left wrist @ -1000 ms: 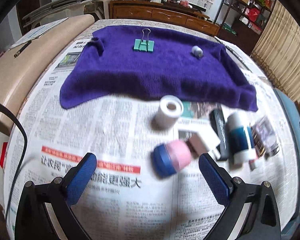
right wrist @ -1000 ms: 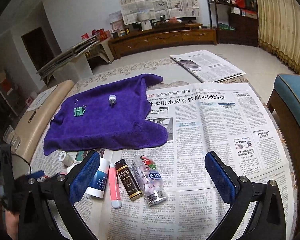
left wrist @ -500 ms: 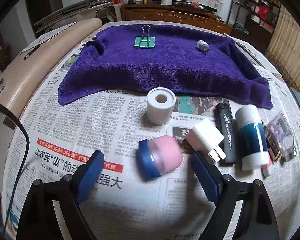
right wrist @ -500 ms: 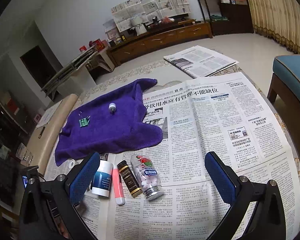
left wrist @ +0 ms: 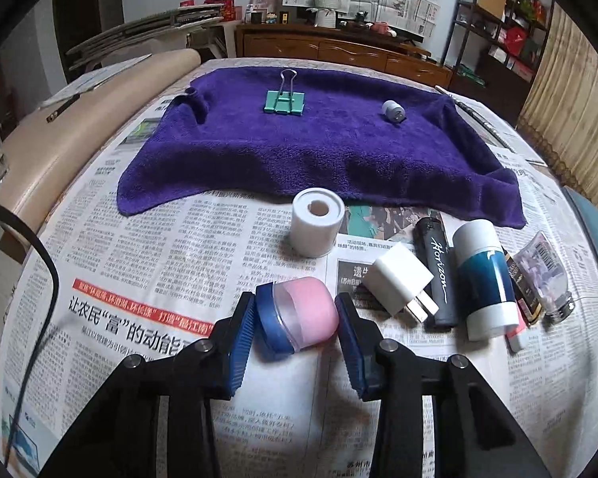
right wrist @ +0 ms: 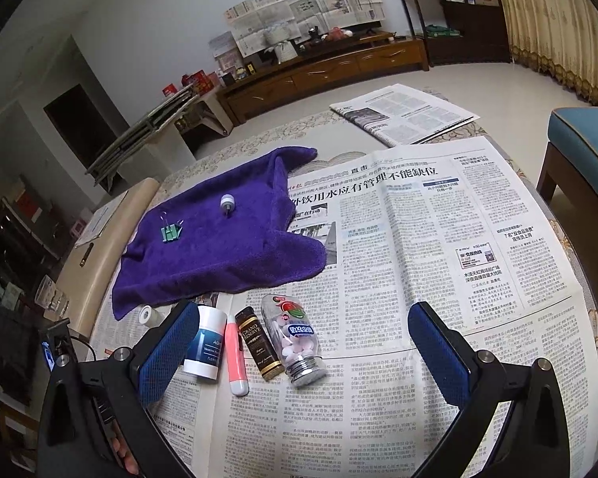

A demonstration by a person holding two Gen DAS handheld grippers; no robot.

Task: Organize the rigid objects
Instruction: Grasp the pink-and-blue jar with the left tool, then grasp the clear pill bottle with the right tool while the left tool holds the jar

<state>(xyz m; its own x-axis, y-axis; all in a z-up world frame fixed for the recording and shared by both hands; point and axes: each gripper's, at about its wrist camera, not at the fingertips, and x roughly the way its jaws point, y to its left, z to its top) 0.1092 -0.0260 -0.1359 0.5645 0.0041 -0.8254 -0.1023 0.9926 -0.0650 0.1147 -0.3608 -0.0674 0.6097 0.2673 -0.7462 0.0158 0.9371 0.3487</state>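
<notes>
My left gripper point(left wrist: 295, 326) is shut on a pink jar with a blue lid point(left wrist: 299, 318) lying on its side on the newspaper; both pads touch it. A purple towel point(left wrist: 319, 147) lies beyond, with a green binder clip point(left wrist: 285, 101) and a small white-grey cap point(left wrist: 392, 110) on it. My right gripper point(right wrist: 299, 350) is open and empty, hovering above the newspaper near a row of bottles. The towel also shows in the right wrist view point(right wrist: 219, 247).
A white tape roll point(left wrist: 317, 221), white plug point(left wrist: 402, 279), black lighter point(left wrist: 438, 275), white-blue bottle point(left wrist: 484, 275) and clear pill bottle point(right wrist: 295, 336) lie on the newspaper point(right wrist: 438, 239). A pink tube point(right wrist: 234, 354) and dark bottle point(right wrist: 257, 340) lie between. A blue chair point(right wrist: 586, 131) stands right.
My left gripper moved forward around the pink jar and closed its jaws onto it. My right gripper stayed open and lifted slightly.
</notes>
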